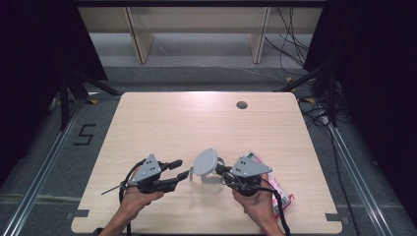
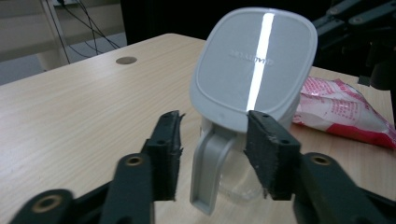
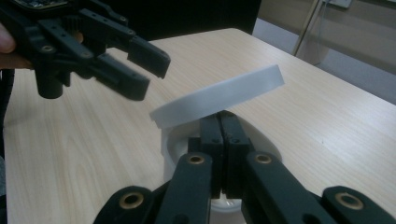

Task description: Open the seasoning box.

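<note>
High view: clear plastic jug (image 1: 212, 176) with a grey rounded-square hinged lid (image 1: 205, 161), lid flipped up, sits near the front edge of the pale wood-grain table (image 1: 167, 123). Left gripper (image 1: 183, 170) just beside it, jaws spread. Right gripper (image 1: 220, 170) is at the rim.

Left gripper view: lid smooth, glossy; grey handle (image 2: 208, 172) below it. Crinkly red-white snack packet (image 2: 343, 112) behind.

Right gripper view: right gripper's jaws pressed together, apparently pinching the jug's rim (image 3: 170, 142). Contents can't be made out.
</note>
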{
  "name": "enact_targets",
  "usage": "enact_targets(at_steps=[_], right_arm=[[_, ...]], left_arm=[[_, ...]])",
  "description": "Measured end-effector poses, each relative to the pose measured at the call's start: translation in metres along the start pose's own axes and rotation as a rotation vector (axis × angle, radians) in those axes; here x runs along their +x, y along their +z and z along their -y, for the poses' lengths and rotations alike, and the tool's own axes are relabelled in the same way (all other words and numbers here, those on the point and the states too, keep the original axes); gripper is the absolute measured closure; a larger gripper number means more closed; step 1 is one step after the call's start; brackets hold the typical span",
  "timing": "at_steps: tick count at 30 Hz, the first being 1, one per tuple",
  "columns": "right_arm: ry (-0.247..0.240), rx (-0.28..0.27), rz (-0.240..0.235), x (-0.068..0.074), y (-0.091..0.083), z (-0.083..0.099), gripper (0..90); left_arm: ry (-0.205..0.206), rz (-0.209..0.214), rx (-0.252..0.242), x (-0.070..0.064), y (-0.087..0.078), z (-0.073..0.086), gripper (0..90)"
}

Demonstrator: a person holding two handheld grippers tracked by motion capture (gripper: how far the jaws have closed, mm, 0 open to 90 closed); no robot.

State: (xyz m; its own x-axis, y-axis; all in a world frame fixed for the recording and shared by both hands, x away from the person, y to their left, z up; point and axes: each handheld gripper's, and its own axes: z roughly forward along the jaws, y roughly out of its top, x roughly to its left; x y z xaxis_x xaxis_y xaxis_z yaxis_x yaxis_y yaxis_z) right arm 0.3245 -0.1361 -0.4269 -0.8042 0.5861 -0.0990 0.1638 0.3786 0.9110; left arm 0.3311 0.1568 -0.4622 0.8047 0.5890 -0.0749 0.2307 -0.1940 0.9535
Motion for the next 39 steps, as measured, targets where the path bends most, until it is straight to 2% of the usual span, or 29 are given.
enact_targets(at_steps=[1,4,5,8,9,10,13,14,16,18,27,28,29,30,31,32,33,34,36,37,39], right_arm=[[0.006,0.006,-0.007,0.001,0.001,-0.002,90.0],[-0.005,-0.012,0.004,0.003,0.004,-0.006,90.0],[-0.01,-0.001,-0.011,0.003,0.004,-0.008,90.0],[-0.02,-0.02,-0.007,0.006,0.009,-0.012,90.0],[-0.009,-0.009,-0.008,0.007,0.008,-0.013,90.0],[-0.032,-0.013,-0.014,0.006,0.01,-0.015,90.0],[-0.039,-0.011,-0.023,0.009,0.012,-0.018,90.0],[-0.071,-0.019,-0.01,0.009,0.013,-0.019,90.0],[-0.028,-0.018,-0.017,0.012,0.014,-0.02,90.0],[-0.048,-0.021,-0.021,0.011,0.015,-0.022,90.0],[-0.048,-0.042,-0.033,0.01,0.018,-0.025,90.0],[-0.04,-0.034,-0.046,0.01,0.016,-0.025,90.0],[-0.066,-0.045,-0.036,0.008,0.016,-0.026,90.0],[-0.015,-0.035,-0.04,0.009,0.013,-0.025,90.0],[-0.037,-0.048,-0.036,0.005,0.011,-0.025,89.8],[-0.023,-0.039,-0.024,0.002,0.005,-0.024,88.9],[-0.036,-0.054,-0.019,-0.003,0.002,-0.022,87.4],[-0.025,-0.05,-0.01,-0.008,-0.005,-0.019,85.8],[-0.026,-0.028,0.008,-0.019,-0.017,-0.012,81.7],[-0.047,-0.005,0.002,-0.025,-0.023,-0.009,80.7],[-0.028,0.014,0.012,-0.036,-0.034,0.0,74.0]], left_arm=[[-0.007,-0.01,0.014,-0.002,-0.003,0.002,48.0],[-0.002,-0.004,0.028,-0.006,-0.006,0.009,44.8],[-0.007,-0.001,0.032,-0.007,-0.005,0.011,43.2],[-0.027,-0.002,0.059,-0.01,-0.006,0.017,40.0],[-0.032,0.009,0.053,-0.01,-0.004,0.018,39.5],[-0.042,0.004,0.055,-0.012,-0.004,0.019,39.1],[-0.053,0.004,0.053,-0.014,-0.003,0.02,37.7],[-0.049,0.008,0.053,-0.014,-0.002,0.02,37.5],[-0.046,0.005,0.059,-0.016,-0.002,0.02,36.9],[-0.05,0.005,0.06,-0.016,-0.002,0.021,36.2],[-0.059,-0.001,0.06,-0.014,-0.001,0.023,36.2],[-0.059,-0.002,0.055,-0.016,-0.001,0.023,37.2],[-0.053,-0.002,0.059,-0.016,-0.001,0.023,37.6],[-0.054,0.006,0.054,-0.017,0.0,0.023,37.7],[-0.051,0.008,0.057,-0.017,-0.001,0.023,37.7],[-0.052,0.009,0.057,-0.017,-0.001,0.023,37.6],[-0.055,0.01,0.053,-0.018,-0.001,0.024,37.4],[-0.058,0.012,0.052,-0.017,-0.001,0.024,37.2],[-0.066,0.004,0.052,-0.017,-0.001,0.024,36.9],[-0.069,-0.003,0.06,-0.017,-0.001,0.024,36.8],[-0.076,0.006,0.06,-0.018,0.0,0.025,36.6]])
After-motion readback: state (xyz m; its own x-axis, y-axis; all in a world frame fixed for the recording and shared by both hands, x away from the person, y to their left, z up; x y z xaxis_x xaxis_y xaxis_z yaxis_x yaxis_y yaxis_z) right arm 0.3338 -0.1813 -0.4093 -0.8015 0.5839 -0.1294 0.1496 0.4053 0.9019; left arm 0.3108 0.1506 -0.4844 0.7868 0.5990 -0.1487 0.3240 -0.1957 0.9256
